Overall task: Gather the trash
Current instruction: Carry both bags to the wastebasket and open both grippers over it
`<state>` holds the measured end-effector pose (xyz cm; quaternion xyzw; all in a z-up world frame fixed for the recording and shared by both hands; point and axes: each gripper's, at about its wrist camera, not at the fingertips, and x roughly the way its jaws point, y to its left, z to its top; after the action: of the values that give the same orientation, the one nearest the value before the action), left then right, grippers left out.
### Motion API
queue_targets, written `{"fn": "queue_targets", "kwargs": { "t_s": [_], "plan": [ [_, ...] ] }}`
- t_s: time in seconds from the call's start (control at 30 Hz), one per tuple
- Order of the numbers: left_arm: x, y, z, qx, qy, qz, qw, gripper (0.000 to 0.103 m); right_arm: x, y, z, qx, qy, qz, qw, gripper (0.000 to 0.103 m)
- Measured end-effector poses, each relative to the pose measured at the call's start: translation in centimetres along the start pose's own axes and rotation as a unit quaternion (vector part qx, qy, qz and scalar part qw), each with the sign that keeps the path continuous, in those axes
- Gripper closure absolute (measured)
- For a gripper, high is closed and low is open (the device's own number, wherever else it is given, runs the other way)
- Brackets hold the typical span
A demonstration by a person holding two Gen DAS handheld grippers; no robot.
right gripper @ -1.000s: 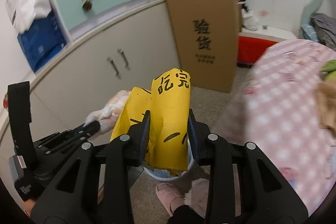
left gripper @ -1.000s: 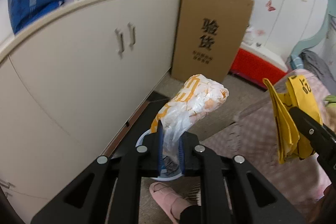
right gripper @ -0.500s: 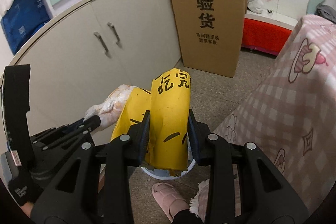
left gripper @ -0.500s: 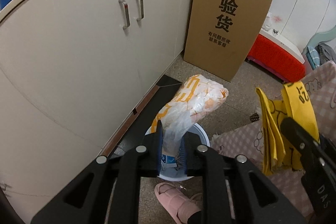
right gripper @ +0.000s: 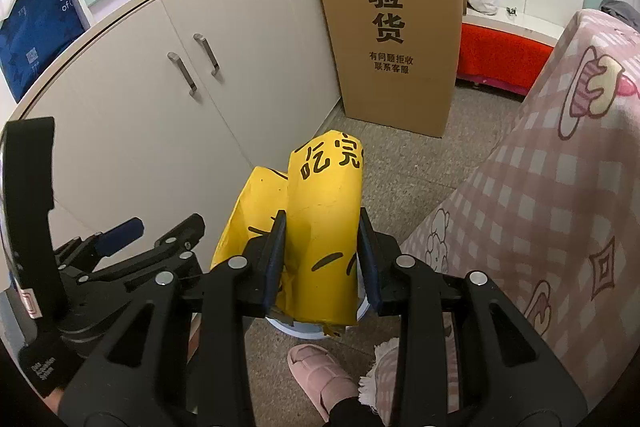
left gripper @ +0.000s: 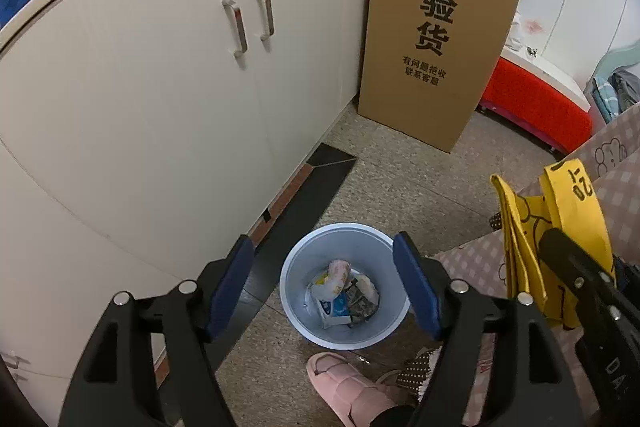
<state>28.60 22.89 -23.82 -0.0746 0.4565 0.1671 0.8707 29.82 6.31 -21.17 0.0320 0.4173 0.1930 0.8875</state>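
Left wrist view looks straight down into a round pale-blue plastic waste bin standing on the speckled floor beside the cream cabinet doors. The left tool has just been opening and its blue pads stand wide apart with nothing between them; a crumpled white-and-orange plastic wrapper lies in the bin among other scraps. The right tool is clamped on a folded yellow paper bag with black lettering, held upright just above the bin's rim, which peeks out under the bag's lower edge.

The step in hand looks like dropping that bag. To do it well, I would bring the bag's lower edge over the middle of the bin's mouth, clear of the checked pink bedspread and the pink slipper, then part the pads fully; the stiff bag is wide next to the opening and could catch on the rim.
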Motion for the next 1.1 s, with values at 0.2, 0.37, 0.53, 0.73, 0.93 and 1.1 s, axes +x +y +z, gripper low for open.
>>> {"fn": "queue_targets", "kwargs": {
  "t_s": [0.2, 0.37, 0.53, 0.73, 0.93, 1.1],
  "plan": [
    [-0.5, 0.7, -0.1, -0.006, -0.006, 0.003, 1.0, 0.03, 0.1, 0.3, -0.1, -0.001, 0.003, 0.003, 1.0, 0.07],
    [-0.7, 1.6, -0.2, -0.013, -0.007, 0.008, 0.9999, 0.028, 0.4, 0.8, 0.0, -0.008, 0.0, 0.005, 1.0, 0.07],
    [-1.0, 2.8, -0.1, -0.024, -0.014, 0.024, 0.9993, 0.026, 0.9, 1.8, 0.4, -0.023, -0.004, 0.011, 1.0, 0.069],
    [-1.6, 5.7, 0.4, -0.062, -0.025, 0.056, 0.9962, 0.024, 1.7, 3.5, 1.3, -0.043, -0.027, 0.026, 0.998, 0.044],
    [-1.9, 8.0, 0.5, -0.09, -0.022, 0.069, 0.9933, 0.023, 3.0, 3.4, 0.9, -0.037, -0.009, 0.031, 0.999, 0.031],
    [-2.0, 7.7, 0.2, -0.09, -0.014, 0.058, 0.9942, 0.023, 1.6, 2.8, 0.6, -0.03, -0.015, 0.029, 0.999, 0.03]
  ]
}}
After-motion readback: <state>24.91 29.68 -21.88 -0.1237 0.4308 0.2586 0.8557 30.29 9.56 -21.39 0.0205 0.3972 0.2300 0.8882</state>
